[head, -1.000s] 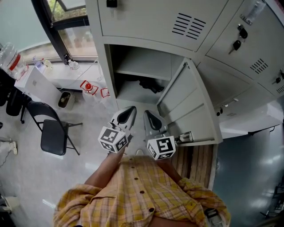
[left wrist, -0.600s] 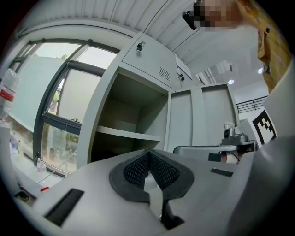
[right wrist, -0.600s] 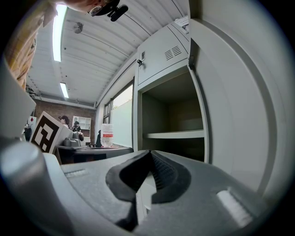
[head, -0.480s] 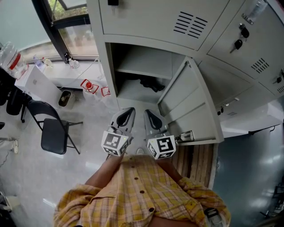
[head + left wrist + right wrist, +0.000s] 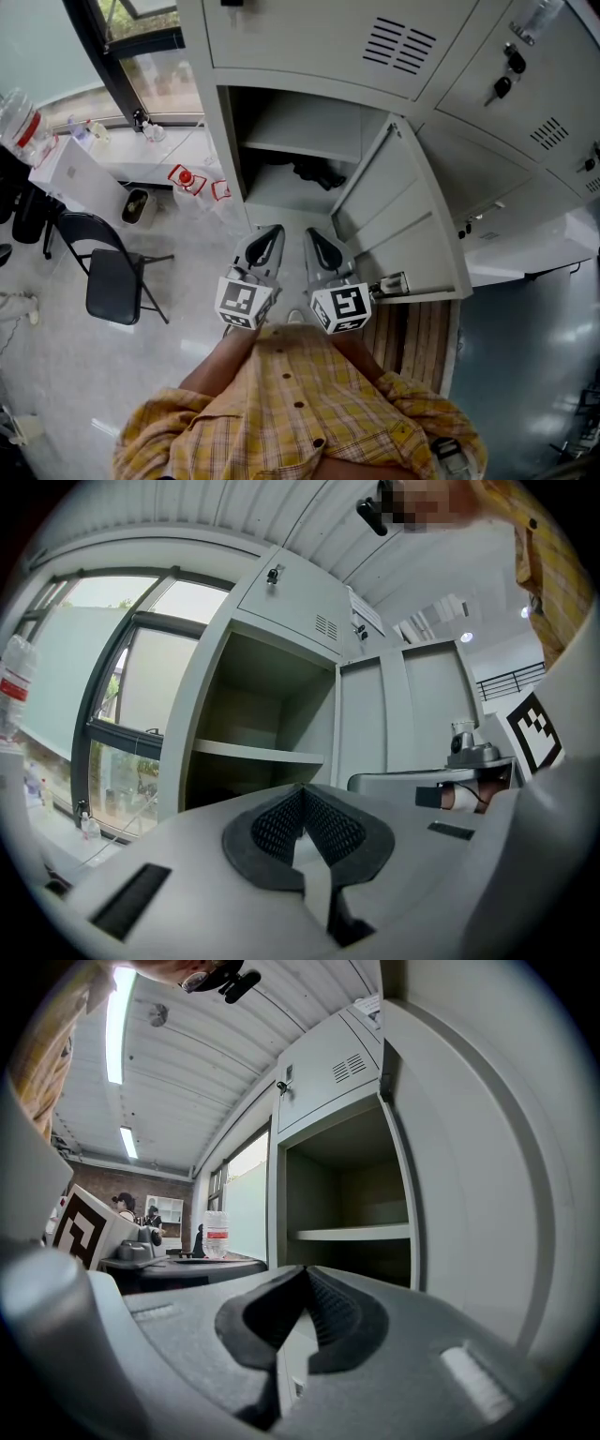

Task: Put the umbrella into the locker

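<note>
With the left gripper [image 5: 271,232] and the right gripper [image 5: 314,236] both pressed together and empty, a careless swing of the right one could knock the open locker door [image 5: 405,217] just beside it.

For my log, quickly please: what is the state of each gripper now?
Grey left gripper: closed, holding nothing.
Grey right gripper: closed, holding nothing.
</note>
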`<state>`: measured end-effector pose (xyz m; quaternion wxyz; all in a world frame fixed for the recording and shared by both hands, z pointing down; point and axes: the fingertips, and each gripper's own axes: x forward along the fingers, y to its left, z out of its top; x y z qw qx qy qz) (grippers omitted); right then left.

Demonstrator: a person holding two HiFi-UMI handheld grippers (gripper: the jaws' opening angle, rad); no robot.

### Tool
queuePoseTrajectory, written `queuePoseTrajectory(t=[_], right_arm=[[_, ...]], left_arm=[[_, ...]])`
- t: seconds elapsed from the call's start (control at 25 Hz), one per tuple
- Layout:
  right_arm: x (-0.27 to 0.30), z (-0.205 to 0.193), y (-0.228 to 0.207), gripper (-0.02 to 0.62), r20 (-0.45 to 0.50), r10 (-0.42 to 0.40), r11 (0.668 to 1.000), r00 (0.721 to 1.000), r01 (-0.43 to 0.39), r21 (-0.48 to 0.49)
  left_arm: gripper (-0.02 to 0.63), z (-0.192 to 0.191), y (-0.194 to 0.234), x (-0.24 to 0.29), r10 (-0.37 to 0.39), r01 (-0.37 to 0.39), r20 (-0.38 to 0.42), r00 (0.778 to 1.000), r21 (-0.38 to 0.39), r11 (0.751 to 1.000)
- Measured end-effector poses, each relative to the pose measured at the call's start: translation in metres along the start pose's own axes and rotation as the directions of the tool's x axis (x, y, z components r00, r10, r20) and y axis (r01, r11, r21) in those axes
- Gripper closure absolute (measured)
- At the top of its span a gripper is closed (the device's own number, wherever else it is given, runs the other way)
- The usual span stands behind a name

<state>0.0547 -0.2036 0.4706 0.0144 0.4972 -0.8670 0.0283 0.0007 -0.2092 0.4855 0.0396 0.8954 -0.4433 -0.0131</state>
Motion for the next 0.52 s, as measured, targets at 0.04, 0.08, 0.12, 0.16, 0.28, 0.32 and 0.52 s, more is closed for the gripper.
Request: queuePoseTrajectory(t=[0.04,0.08,0.12,0.16,0.28,0.32,0.52], right_arm=[[-0.0003,-0.0003,-0.0003,0.598,-0.001,-0.001,1.0,1.0,0.001,0.001],[-0.0004,-0.0004,-0.0007,0.598,-0.002,-0.001,1.0,1.0,0.001,0.001],[-0.0005,-0.0003,-0.001,0.598,-0.001,-0.001,1.0,1.0,0.001,0.002],[-0.0005,-0.0002,-0.0012,0.598,-0.001,-0.001,1.0,1.0,0.001,0.002],[-0.0008,-0.0003,-0.0015,0.598,0.0,0.0,1.0,1.0,0.0,0.002],[-0.001,-0.0004,-0.0013,0.598,0.0,0.0,1.0,1.0,0.0,0.002],[-0.001,-0.0008,0.0006,0.598,-0.003,0.003,1.0,1.0,-0.003,0.0]], left_arm=[[0.603,-0.0002,-0.0006,-0.0003,0.0,0.0,-0.001,1.0,0.01,1.0],[0.603,-0.0002,-0.0011,-0.0003,0.0,0.0,-0.002,1.0,0.018,1.0],[0.603,0.0001,-0.002,-0.0002,-0.001,0.001,-0.003,1.0,0.028,1.0],[0.603,0.0002,-0.0029,0.0,-0.003,0.003,-0.004,1.0,0.034,0.999],[0.603,-0.0013,-0.0039,0.0003,-0.004,0.005,-0.01,1.0,0.032,0.999],[0.603,-0.0022,-0.0038,0.0001,-0.003,0.004,-0.014,1.0,0.029,1.0],[0.603,-0.0053,-0.0003,-0.002,0.012,-0.011,-0.026,1.0,0.016,1.0]])
